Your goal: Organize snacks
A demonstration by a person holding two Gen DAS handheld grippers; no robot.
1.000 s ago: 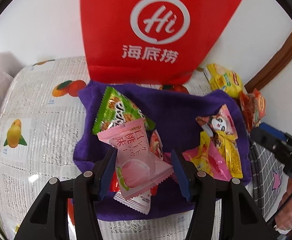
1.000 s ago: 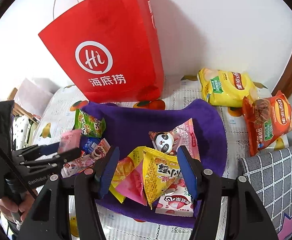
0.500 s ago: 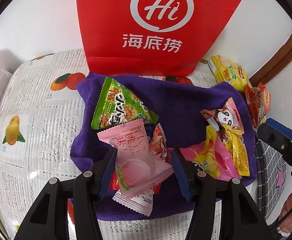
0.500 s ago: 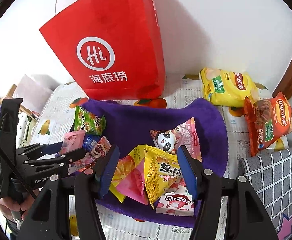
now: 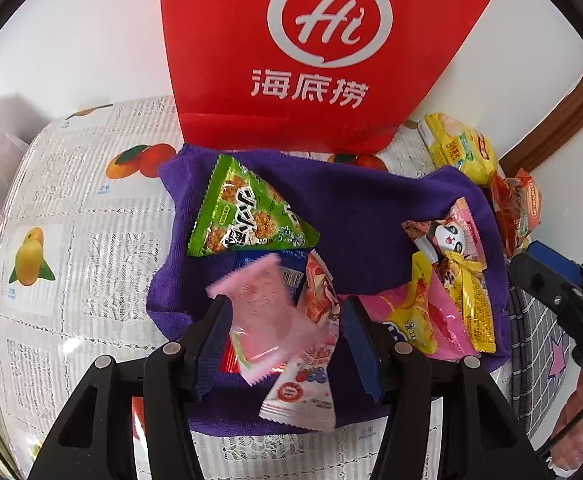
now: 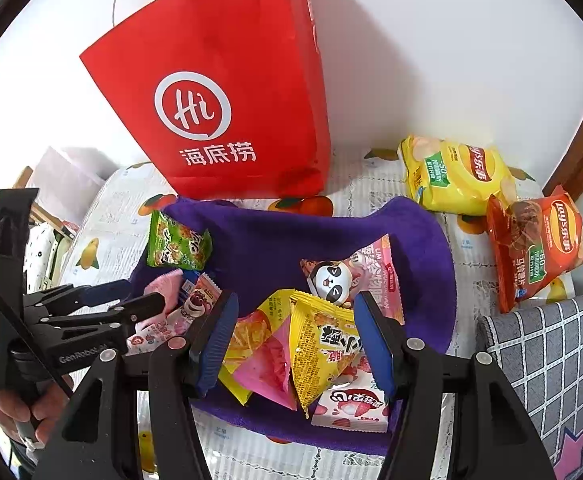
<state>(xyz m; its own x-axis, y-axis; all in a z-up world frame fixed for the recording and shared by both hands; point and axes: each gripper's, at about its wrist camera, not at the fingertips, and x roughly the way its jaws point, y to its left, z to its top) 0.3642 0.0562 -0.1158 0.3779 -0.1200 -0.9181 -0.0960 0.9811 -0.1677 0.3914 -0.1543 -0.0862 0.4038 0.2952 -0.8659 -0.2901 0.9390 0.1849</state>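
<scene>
Over the purple cloth my left gripper hangs with its jaws opening. A pink peach packet shows blurred between them, loose and slipping down onto the snacks below. A green packet lies just beyond. In the right wrist view the left gripper is at the left with the pink packet at its tips. My right gripper hovers open above a yellow triangular packet and a panda packet on the cloth.
A red paper bag stands upright against the white wall behind the cloth. Yellow and orange chip bags lie at the back right. A grey checked cushion is at the right. A person's hand holds the left gripper.
The pink peach packet, held still between the left pads before, now drops blurred out of the widening jaws. The right gripper has not moved.
</scene>
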